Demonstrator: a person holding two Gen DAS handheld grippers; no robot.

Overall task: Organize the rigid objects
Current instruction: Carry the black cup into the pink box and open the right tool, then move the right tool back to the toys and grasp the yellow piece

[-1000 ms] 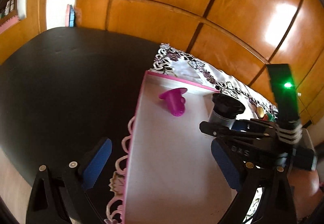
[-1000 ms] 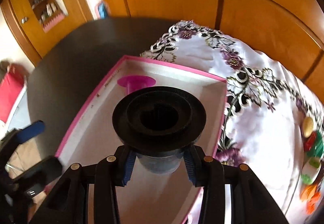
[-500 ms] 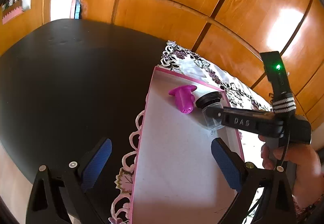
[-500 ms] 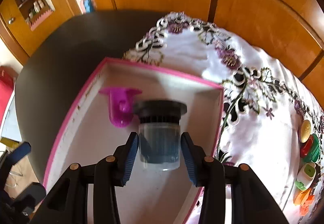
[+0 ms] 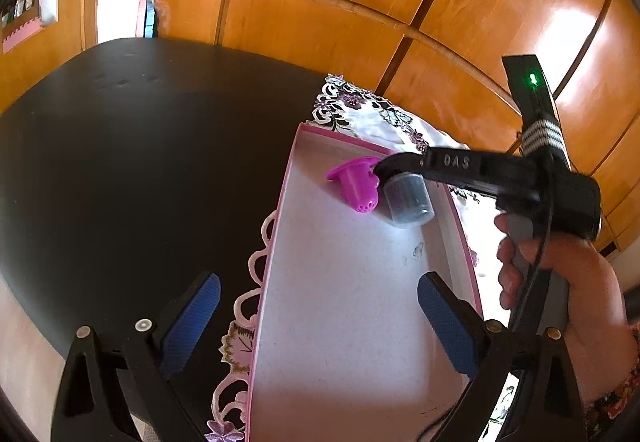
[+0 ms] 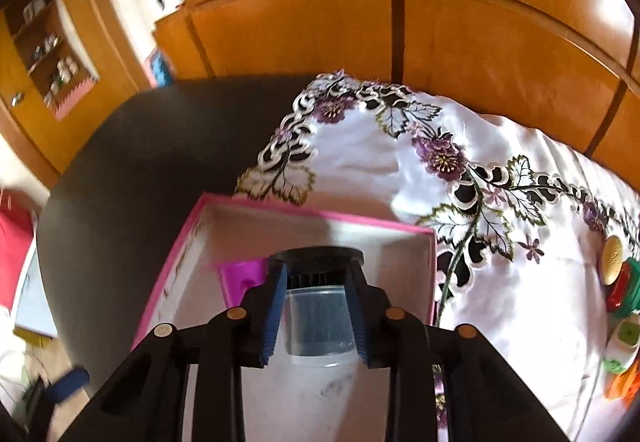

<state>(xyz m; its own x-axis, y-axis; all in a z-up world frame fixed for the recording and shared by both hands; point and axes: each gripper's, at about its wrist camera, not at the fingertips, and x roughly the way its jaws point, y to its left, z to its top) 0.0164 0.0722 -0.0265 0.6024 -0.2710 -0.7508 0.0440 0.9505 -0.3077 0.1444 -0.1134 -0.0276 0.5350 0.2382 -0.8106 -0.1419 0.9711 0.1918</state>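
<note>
The right gripper (image 6: 318, 306) pinches a clear jar with a black ribbed cap (image 6: 318, 316), its blue pads (image 6: 275, 316) pressed against the jar's translucent sides just below the cap. The jar sits inside the pink-edged box (image 6: 176, 258), toward the box's far end, tilted so that its clear base points back toward the right wrist camera and its cap toward the far wall. From the left wrist view the same jar (image 5: 408, 198) lies low over the white floor of the box (image 5: 280, 226), with the right gripper (image 5: 394, 168) reaching in from the box's right side and the person's right hand (image 5: 560, 282) wrapped around its handle. A magenta flanged plug (image 5: 356, 182) lies on its side on the box floor just to the left of the jar, touching it or nearly so; the contact cannot be told for certain. The left gripper (image 5: 316, 318) hangs above the near end of the box with its blue-padded fingers (image 5: 192, 316) spread wide and nothing between them, one finger over the box's left edge and the other over its right. The box rests on a floral embroidered cloth (image 6: 460, 170) spread over a dark round table (image 5: 120, 162), and several small colourful toys (image 6: 618, 294) lie on the cloth well to the right of the box.
</note>
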